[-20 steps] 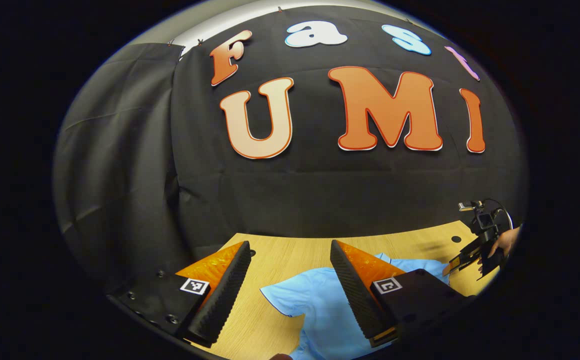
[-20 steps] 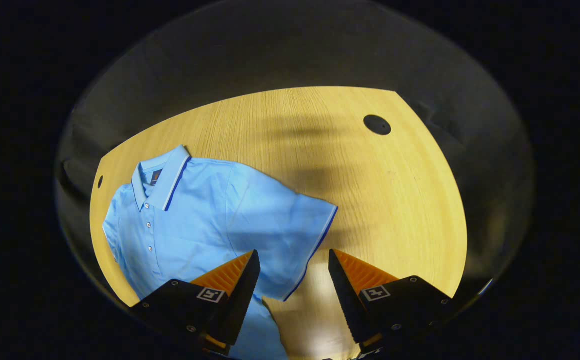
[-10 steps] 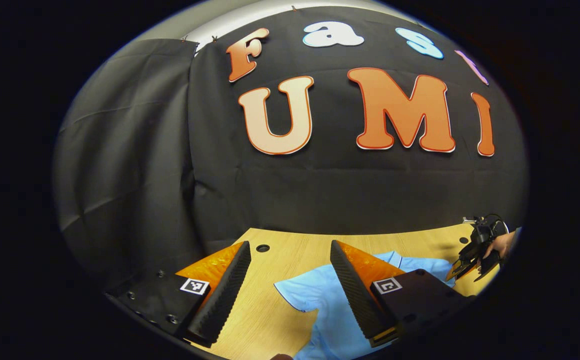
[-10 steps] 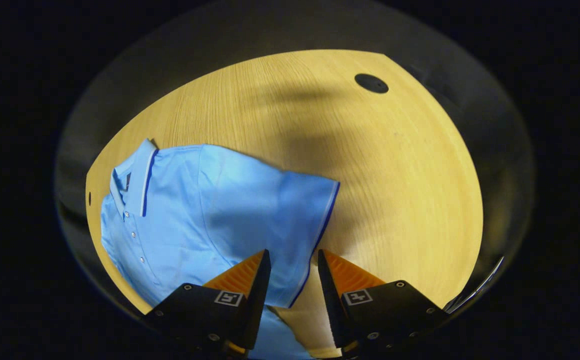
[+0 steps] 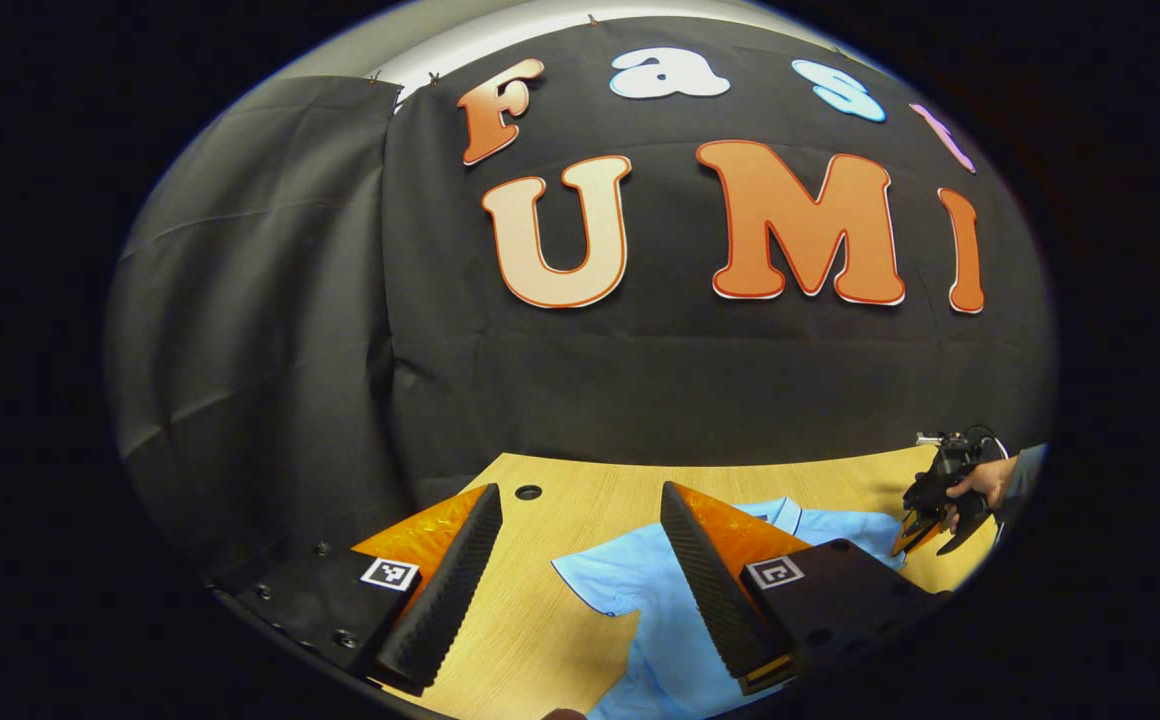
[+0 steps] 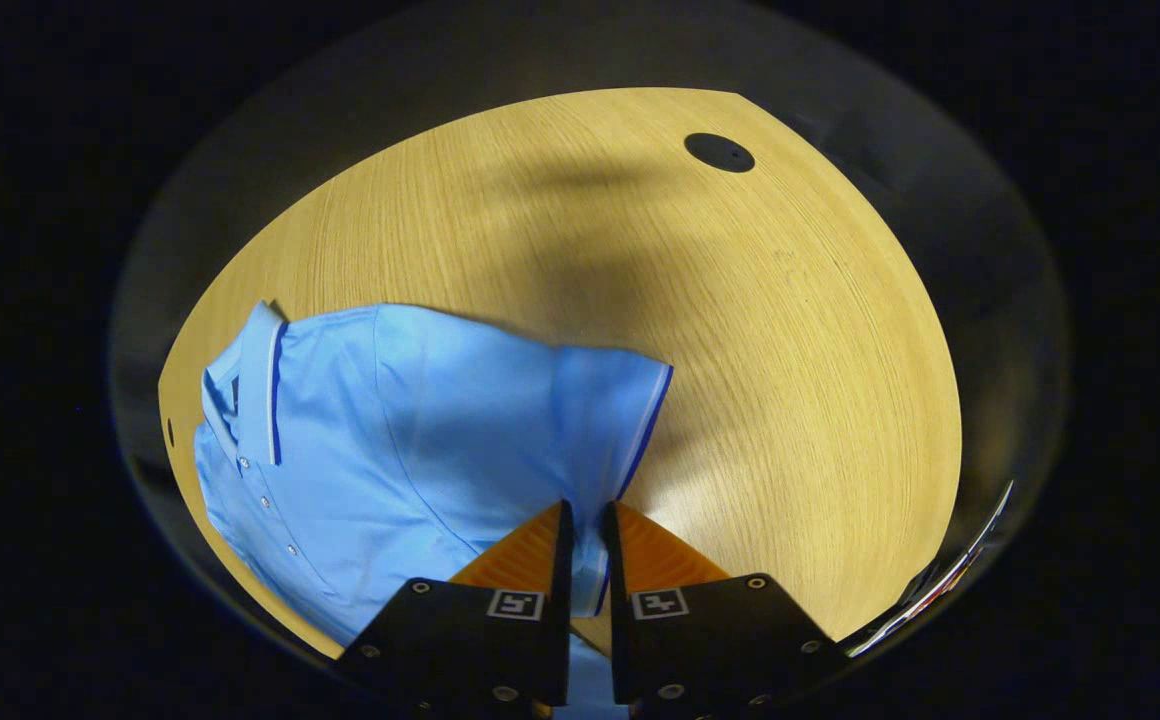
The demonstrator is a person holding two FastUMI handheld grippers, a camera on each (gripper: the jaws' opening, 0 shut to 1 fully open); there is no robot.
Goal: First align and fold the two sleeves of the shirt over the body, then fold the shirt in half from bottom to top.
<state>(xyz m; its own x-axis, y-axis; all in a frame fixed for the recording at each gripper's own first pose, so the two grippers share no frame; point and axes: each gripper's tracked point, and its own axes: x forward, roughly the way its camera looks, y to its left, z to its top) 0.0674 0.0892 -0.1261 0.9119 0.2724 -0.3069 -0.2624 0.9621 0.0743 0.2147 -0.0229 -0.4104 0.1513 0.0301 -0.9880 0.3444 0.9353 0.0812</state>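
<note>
While the shirt lies spread flat on the tabletop, buttons up and collar toward the far left corner as the right gripper view has it, we judge the task barely begun: no sleeve is folded over the body yet, and the bottom-to-top fold is all still to do. Our right tool has its two fingers nearly together around the trimmed cuff of the right sleeve, with only a thin gap between them; cloth sits in that gap, but we cannot tell whether both fingers actually press on it. Our left tool hangs above the tabletop with its fingers wide apart and nothing between them, the left sleeve lying just below and ahead of it, near the tabletop's front edge. In the left gripper view the right tool appears far off at the right edge, held in a hand. The shirt's hem is cut off at the bottom of both views, so we cannot say how its lower half lies, and the left sleeve's cuff is partly hidden behind a finger.
</note>
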